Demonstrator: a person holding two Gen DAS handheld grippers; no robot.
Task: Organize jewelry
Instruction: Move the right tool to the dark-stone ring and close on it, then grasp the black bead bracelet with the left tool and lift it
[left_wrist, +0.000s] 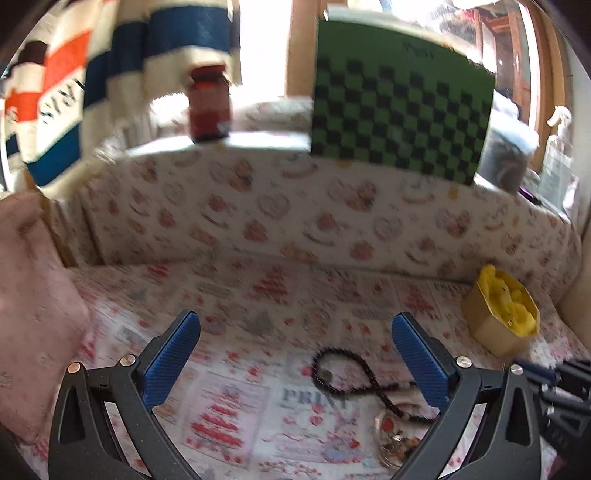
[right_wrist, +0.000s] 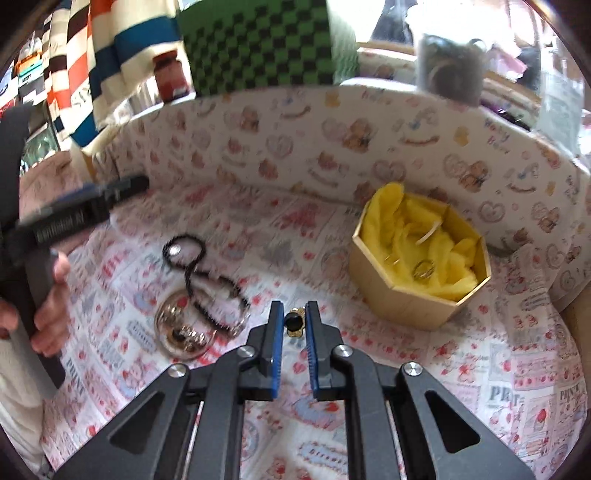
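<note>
Right claw (right_wrist: 294, 312) nearly closed, pinching black-and-gold ring (right_wrist: 294, 322) at its tips, left claw (left_wrist: 295, 354) spread wide, holding nothing, above black bead necklace (left_wrist: 354, 384).

The patterned cloth (left_wrist: 236, 406) on the worktop has words printed on it. In the left wrist view, the word "PRINT" (left_wrist: 314, 397) stands in big grey-blue letters on the cloth, just beside the black bead string (left_wrist: 343, 384). In the right wrist view, "PRINT" shows again on the cloth at the near right (right_wrist: 504, 394) and at the near left (right_wrist: 75, 376), where it runs sideways. The striped cloth (left_wrist: 55, 103) hanging at the far left has dark letters on a white band, but they are cut off and blurred. The green checked box (left_wrist: 402, 110) has a small dark word near its top, too blurred to read.
</note>
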